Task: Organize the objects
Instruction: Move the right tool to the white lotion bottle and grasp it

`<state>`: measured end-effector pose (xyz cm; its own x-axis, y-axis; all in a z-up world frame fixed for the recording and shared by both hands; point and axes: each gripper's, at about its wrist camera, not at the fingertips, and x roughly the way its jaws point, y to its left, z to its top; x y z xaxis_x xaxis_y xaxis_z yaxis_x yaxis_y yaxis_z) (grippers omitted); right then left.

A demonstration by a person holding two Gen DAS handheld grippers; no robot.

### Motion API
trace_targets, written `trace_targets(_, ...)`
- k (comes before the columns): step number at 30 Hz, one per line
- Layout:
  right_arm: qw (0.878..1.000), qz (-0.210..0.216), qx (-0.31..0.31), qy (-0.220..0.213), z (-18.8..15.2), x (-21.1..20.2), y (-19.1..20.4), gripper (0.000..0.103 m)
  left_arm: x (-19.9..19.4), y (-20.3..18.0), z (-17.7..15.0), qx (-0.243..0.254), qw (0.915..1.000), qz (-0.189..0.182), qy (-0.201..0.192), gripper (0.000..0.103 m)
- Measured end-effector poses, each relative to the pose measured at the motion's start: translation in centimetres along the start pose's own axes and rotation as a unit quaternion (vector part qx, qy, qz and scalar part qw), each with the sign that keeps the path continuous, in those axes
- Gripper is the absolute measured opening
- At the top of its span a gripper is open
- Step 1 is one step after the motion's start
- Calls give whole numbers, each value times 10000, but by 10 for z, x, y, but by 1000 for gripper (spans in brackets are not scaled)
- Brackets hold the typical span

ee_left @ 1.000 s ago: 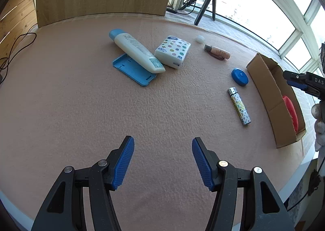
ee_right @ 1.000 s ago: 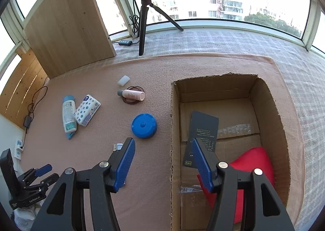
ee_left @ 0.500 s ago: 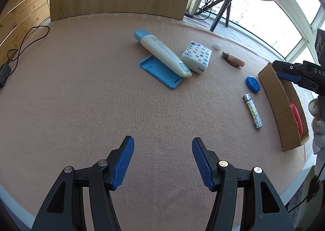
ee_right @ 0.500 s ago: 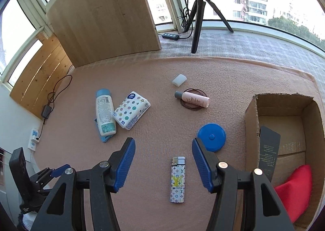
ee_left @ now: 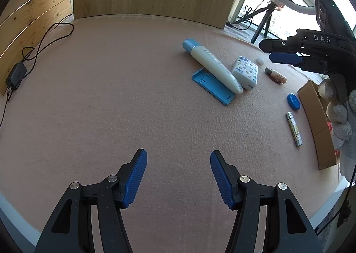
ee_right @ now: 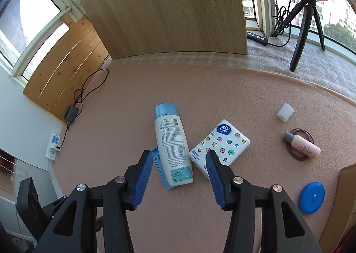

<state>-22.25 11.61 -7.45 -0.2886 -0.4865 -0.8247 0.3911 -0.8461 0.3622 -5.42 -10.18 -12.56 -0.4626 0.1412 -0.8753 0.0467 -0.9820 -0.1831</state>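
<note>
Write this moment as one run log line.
left gripper: open, empty | right gripper: open, above bottle | box: right

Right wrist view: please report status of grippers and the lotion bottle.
Right gripper open, empty, above lotion bottle. Left gripper open, empty. Bottle lies on blue case, tissue pack beside it.

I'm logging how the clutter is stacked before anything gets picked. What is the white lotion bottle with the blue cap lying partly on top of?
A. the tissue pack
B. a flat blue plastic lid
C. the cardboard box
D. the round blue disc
B: the lotion bottle overlaps the flat blue lid, whose edges stick out beneath it; the tissue pack sits beside it.
</note>
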Motion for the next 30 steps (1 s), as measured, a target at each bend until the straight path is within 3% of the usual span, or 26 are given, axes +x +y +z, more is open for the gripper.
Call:
trace_targets(11, 9992, -133, -271, 253, 51, 72, 44, 43, 0, 41, 7, -169, 9998, 49, 1, 63)
trace_targets(17, 9969, -404, -488, 463, 73, 111, 60, 40, 7, 61, 5, -273, 9996, 69, 99, 63)
trace_targets(23, 9890, -776, -847, 936, 86, 150, 72, 38, 11, 78, 2, -400, 9991, 90, 146, 63)
trace_targets(28, 9850, -855, -744, 1300, 81, 160, 64, 20, 12, 83, 2, -452, 9989, 42, 148, 63)
trace_targets(30, 9863, -765, -579, 1344, 75, 154, 56, 19, 14, 83, 2, -460, 9988, 13, 144, 63)
